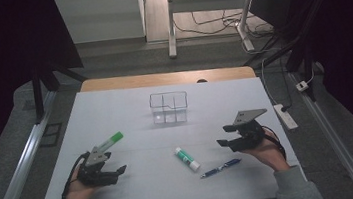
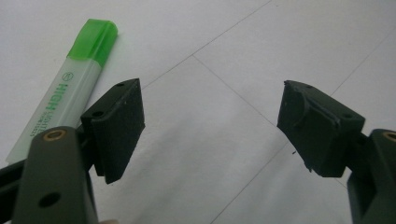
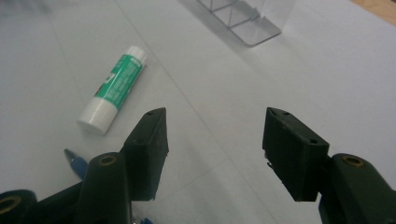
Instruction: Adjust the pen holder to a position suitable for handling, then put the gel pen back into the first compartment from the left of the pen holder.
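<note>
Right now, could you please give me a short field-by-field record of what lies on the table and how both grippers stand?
surface: white table
organiser: clear organiser, far centre
highlighter: green highlighter, lying beside left gripper
glue stick: glue stick, lying centre
pen: blue pen, lying near right gripper
left gripper: open, nothing held
right gripper: open, nothing held

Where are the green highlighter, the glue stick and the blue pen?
green highlighter (image 2: pixel 60 100): left gripper view, on its pale printed barrel.
glue stick (image 3: pixel 116 84): right gripper view, on its green label.
blue pen (image 1: pixel 221 167): high view, on the middle of its barrel.
</note>
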`<action>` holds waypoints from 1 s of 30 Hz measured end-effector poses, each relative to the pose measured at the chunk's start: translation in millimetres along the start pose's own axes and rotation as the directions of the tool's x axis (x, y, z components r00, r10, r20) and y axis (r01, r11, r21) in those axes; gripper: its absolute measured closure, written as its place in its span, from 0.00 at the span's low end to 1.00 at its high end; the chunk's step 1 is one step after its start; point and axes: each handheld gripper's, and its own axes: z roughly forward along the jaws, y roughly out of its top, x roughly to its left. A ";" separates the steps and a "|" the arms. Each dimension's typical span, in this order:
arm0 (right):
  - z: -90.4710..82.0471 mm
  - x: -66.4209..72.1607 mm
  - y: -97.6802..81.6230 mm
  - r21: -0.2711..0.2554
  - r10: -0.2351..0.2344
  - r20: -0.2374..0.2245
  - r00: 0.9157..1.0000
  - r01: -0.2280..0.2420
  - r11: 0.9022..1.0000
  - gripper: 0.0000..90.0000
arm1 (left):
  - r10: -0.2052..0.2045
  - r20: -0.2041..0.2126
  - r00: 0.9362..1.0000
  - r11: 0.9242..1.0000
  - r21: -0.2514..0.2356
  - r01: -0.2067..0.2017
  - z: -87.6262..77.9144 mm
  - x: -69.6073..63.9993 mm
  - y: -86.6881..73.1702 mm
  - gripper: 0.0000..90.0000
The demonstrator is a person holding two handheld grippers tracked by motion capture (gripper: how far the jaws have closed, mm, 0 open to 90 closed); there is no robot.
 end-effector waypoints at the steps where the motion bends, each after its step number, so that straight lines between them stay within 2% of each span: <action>1: 0.8 1.6 0.4 0.010 -0.004 -0.008 1.000 0.004 1.000 0.44 | 0.001 0.000 1.000 1.000 0.000 -0.001 0.1 -0.2 0.1 0.25; 8: 5.8 10.0 4.4 0.058 -0.044 -0.064 0.997 0.047 0.997 0.44 | 0.000 -0.001 1.000 1.000 -0.002 0.000 -0.6 0.2 0.0 0.25; 16: 7.8 16.3 6.7 0.101 -0.089 -0.096 0.991 0.099 0.990 0.45 | -0.006 -0.007 1.000 1.000 -0.006 0.006 -0.7 -0.4 0.8 0.25; 22: 9.4 21.4 10.7 0.137 -0.137 -0.125 0.983 0.154 0.979 0.45 | 0.007 -0.011 1.000 1.000 -0.003 -0.007 -1.1 -3.2 1.5 0.25; 30: 7.9 24.5 11.5 0.154 -0.170 -0.168 0.971 0.196 0.968 0.46 | 0.010 -0.014 1.000 1.000 0.004 -0.010 -0.8 -4.1 1.7 0.25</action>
